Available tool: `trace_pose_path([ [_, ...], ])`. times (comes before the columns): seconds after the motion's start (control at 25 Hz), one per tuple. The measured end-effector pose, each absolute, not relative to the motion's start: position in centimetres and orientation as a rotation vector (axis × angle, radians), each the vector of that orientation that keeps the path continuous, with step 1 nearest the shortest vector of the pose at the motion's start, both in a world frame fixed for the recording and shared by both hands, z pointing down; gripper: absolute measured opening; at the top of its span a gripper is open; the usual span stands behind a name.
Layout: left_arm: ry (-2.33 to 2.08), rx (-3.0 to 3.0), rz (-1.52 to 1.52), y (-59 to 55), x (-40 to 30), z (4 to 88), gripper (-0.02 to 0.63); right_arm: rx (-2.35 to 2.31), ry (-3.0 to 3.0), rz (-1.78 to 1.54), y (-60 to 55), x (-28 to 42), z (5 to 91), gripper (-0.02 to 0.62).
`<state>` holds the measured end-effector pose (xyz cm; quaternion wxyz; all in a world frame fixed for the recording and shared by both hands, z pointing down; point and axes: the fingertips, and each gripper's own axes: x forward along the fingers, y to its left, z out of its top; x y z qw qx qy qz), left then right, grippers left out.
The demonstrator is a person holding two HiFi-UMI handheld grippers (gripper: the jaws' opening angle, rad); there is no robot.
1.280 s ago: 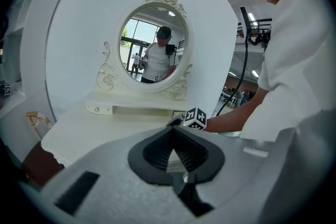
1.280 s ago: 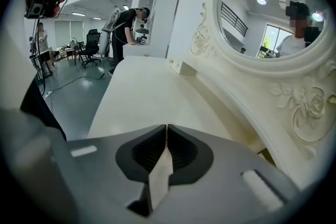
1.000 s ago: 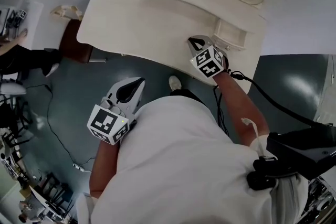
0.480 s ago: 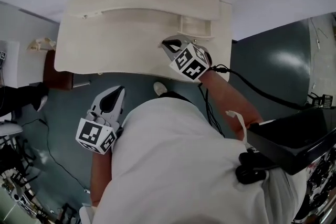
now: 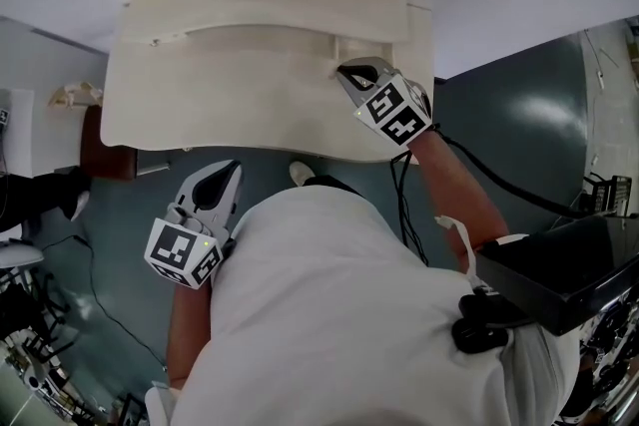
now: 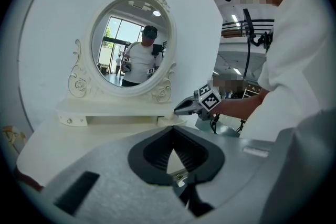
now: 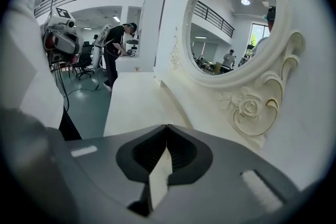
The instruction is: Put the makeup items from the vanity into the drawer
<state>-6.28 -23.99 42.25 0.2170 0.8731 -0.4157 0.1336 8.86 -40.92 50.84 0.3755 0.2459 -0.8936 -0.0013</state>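
White wall and a grey-green floor [image 5: 519,115] frame the cream table [image 5: 200,95] with its oval mirror [image 6: 131,47]. Its top looks bare to us, and we see no makeup items on it in any view. Our right tongs [image 5: 349,70] hover over the back right corner, jaws pressed together on nothing. Their tips are just beside the small drawer [image 5: 364,45] at the right end of the shelf under the mirror; we cannot tell for sure whether that drawer is pulled out. Our left tongs [image 5: 228,170] hang off the front edge above the floor, jaws likewise together and empty. We judge the step in hand to be at the drawer, probably shutting or checking it. To do it well we would hold the right tongs low and square to the drawer front, push along its slide rather than sideways, and go gently so the light shelf does not shift.
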Motion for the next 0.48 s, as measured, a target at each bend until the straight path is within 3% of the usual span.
trace_pose_path([
  [0.48, -1.191, 2.387, 0.384, -24.4, -7.0, 42.5, 0.002, 0.642, -2.146, -0.047, -46.2, 14.2, 55.4, 0.003],
])
